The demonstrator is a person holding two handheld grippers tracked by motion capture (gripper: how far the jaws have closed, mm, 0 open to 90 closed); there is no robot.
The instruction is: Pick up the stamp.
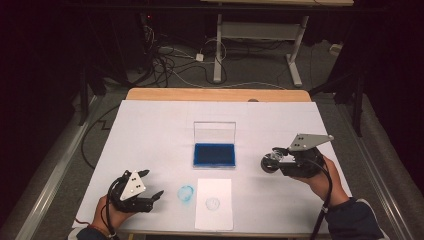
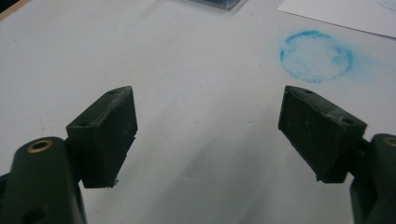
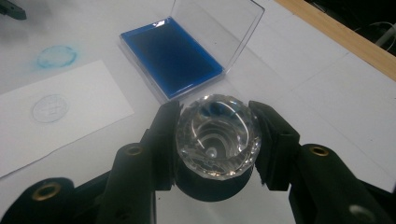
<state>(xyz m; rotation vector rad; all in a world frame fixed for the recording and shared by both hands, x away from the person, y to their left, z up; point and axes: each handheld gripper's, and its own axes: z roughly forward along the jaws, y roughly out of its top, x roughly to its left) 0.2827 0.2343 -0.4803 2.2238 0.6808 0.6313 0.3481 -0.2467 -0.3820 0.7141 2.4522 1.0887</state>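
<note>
Nearest the person, a paper [image 1: 214,204] bearing a faint round print is lying on the table [image 1: 150,130], just in front of the ink pad [image 1: 214,154]. Left of the paper, a blue ring smudge [image 1: 186,193] is marking the table. Farther left of the pad, the left gripper [image 1: 153,184] is resting with jaws wide and nothing between them. Right of the pad, the right gripper [image 1: 274,156] is clamping a crystal-topped stamp [image 1: 271,162] above the table. The pad's clear lid [image 1: 214,132] is standing open behind it.
</note>
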